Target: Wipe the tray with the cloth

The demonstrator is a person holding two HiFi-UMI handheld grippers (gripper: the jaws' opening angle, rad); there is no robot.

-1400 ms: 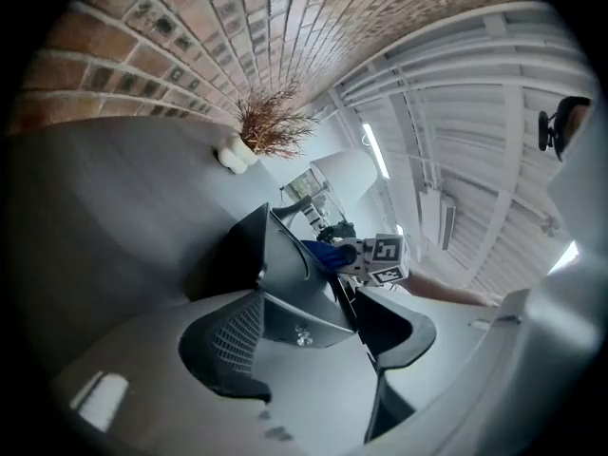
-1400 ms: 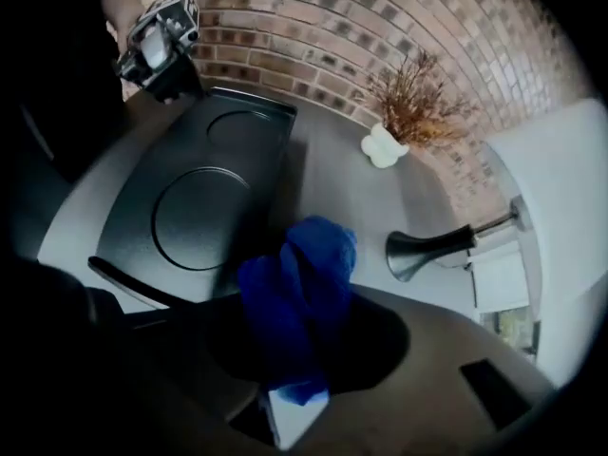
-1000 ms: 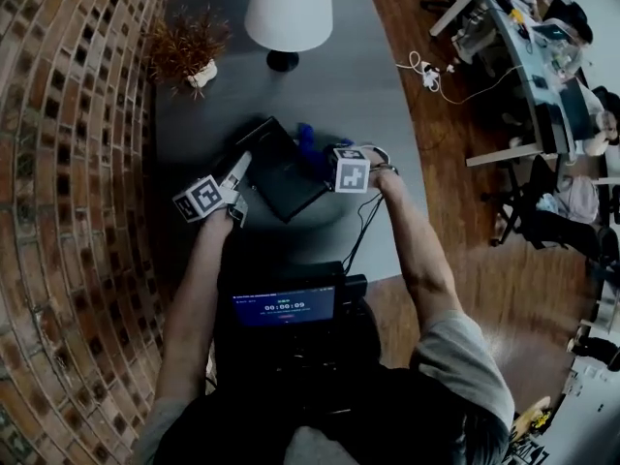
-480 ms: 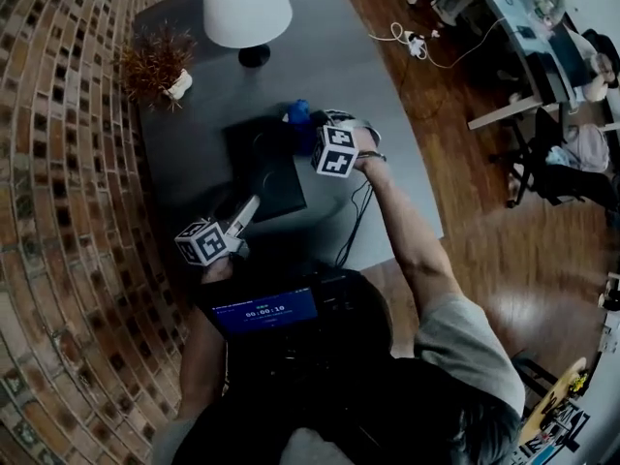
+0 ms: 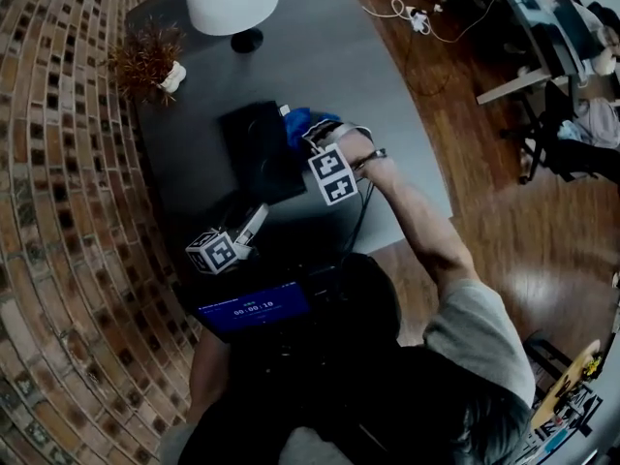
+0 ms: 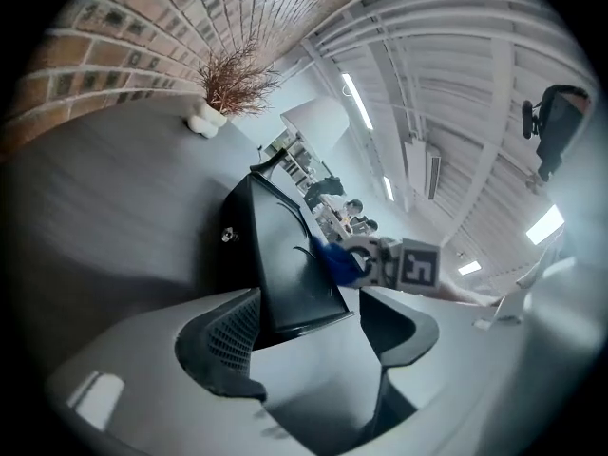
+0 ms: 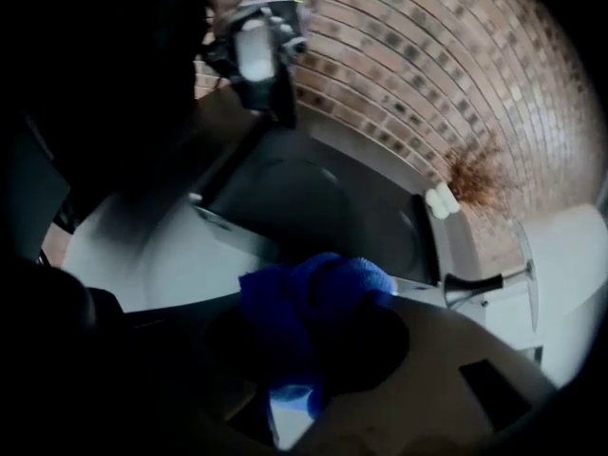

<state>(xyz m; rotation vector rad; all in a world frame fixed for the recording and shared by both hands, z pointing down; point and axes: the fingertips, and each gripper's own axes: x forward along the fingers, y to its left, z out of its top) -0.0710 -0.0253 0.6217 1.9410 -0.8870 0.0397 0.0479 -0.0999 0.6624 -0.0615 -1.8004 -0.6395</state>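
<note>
Tray (image 5: 254,148) lies central on the table (image 5: 329,56). Only the right gripper view shows the right gripper (image 7: 309,345) clamped on the blue cloth (image 7: 318,288) at the tray's right edge; left gripper (image 6: 318,326), jaws just opening, grips nothing.

A black tray (image 5: 254,148) lies mid-frame on the table (image 5: 320,56). The right gripper (image 5: 310,136) meets a blue cloth (image 5: 296,122) at the tray's right edge.
</note>
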